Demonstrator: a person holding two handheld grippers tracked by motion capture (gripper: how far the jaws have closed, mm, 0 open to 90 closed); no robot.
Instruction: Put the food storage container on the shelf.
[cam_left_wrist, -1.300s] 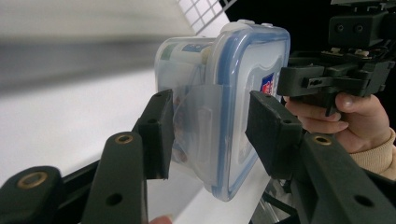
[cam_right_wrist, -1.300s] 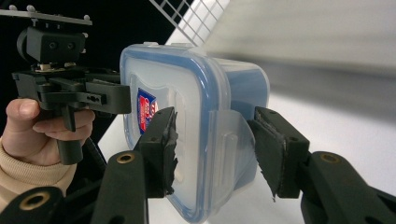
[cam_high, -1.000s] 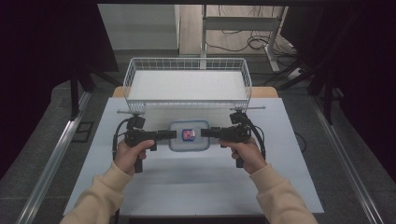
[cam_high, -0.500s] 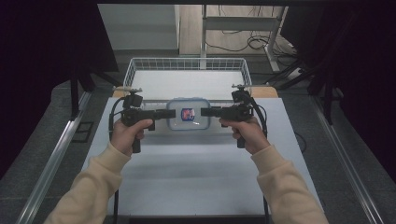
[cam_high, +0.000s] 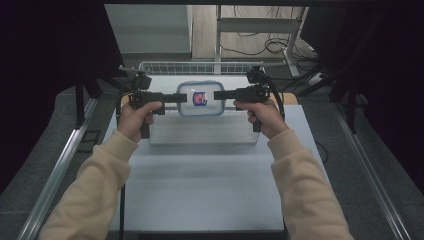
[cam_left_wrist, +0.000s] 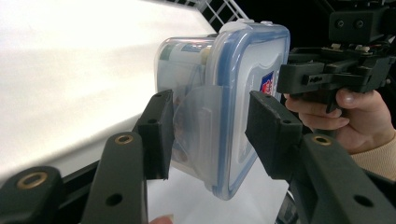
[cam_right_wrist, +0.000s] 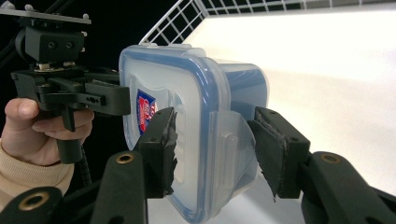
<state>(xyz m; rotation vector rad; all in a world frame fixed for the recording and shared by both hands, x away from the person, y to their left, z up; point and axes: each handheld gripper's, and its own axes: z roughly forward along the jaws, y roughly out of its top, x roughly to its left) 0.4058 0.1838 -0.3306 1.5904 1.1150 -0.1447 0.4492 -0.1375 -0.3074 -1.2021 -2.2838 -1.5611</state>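
Observation:
A clear plastic container (cam_high: 201, 98) with a blue-rimmed lid and a red-and-blue label hangs in the air, held on edge between both grippers. My left gripper (cam_high: 182, 98) is shut on its left side latch, and my right gripper (cam_high: 218, 95) is shut on the right latch. In the left gripper view, the jaws (cam_left_wrist: 212, 135) clamp the container (cam_left_wrist: 233, 79) across lid and body, with the right gripper (cam_left_wrist: 303, 77) beyond it. The right gripper view shows the same hold (cam_right_wrist: 215, 149) on the container (cam_right_wrist: 187, 93), with the left gripper (cam_right_wrist: 112, 100) behind.
A white wire basket (cam_high: 195, 66) with a white floor stands directly below and behind the container at the far side of the table. The pale table top (cam_high: 210, 185) stretches toward me. Dark curtains flank both sides, and cables lie on the floor beyond.
Both grippers have carried the container up off the table and away from me, so it now hangs over the wire basket.

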